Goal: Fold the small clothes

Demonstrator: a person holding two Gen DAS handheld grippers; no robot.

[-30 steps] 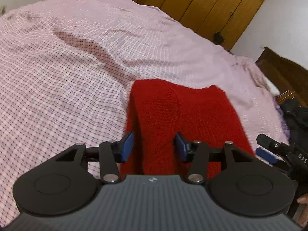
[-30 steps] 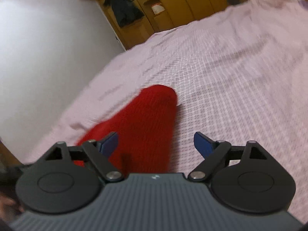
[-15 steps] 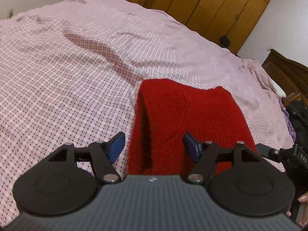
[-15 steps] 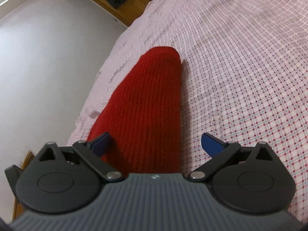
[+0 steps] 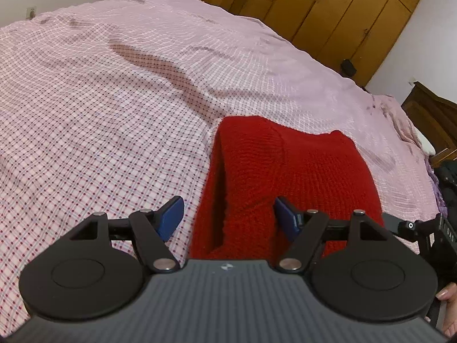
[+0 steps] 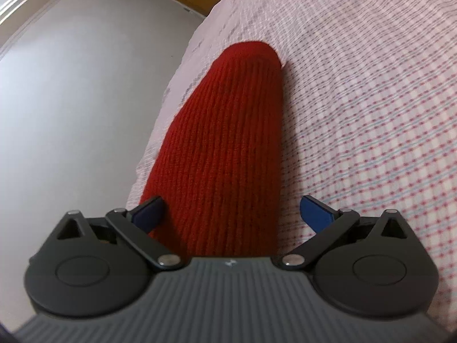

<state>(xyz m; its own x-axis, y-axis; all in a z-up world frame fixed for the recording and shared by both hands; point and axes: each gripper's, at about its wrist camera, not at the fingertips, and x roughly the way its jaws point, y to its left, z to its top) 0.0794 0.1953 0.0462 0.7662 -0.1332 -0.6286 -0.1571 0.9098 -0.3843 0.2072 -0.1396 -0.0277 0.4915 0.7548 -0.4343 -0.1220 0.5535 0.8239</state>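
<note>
Between the spread jaws of the left gripper (image 5: 227,217) and right gripper (image 6: 232,213), both just opened, the folded red knitted garment (image 5: 285,168) is seen, unpinched, laid on the checked pink bedspread (image 5: 100,108); wooden wardrobes (image 5: 337,8) are noted beyond.

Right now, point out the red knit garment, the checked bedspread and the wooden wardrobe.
red knit garment (image 5: 300,171): left wrist view, middle of its folded top layer.
checked bedspread (image 5: 100,114): left wrist view, bare stretch left of the garment.
wooden wardrobe (image 5: 342,8): left wrist view, a door panel.
</note>
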